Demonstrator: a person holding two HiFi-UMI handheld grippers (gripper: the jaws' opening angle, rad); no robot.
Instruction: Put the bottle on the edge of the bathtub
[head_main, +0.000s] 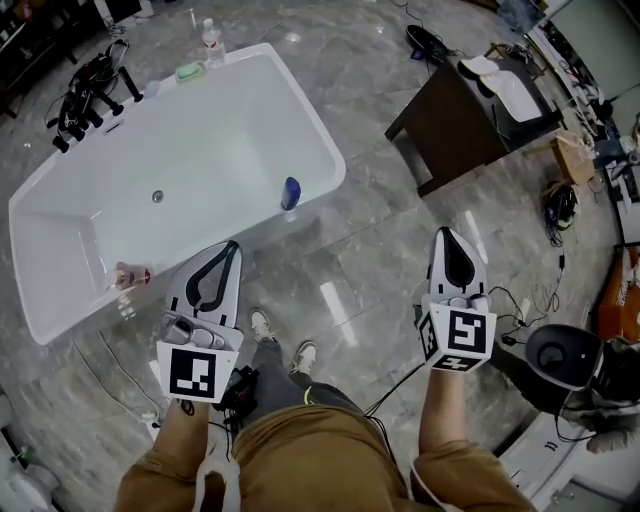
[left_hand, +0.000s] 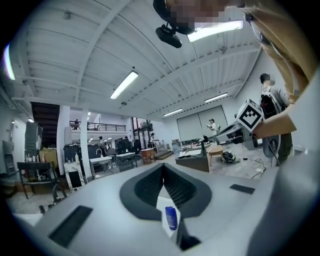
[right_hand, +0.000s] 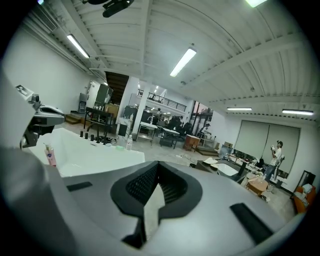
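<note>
Grey marble floor (head_main: 370, 250) is seen open beside the white bathtub (head_main: 60, 300). On the long rim of the tub nearest the person, the blue bottle (head_main: 290, 192) is standing upright. The left gripper (head_main: 230, 248) and the right gripper (head_main: 448, 235) are held over the floor, pointed forward. The fingers of both are pressed together, with nothing between them.
</note>
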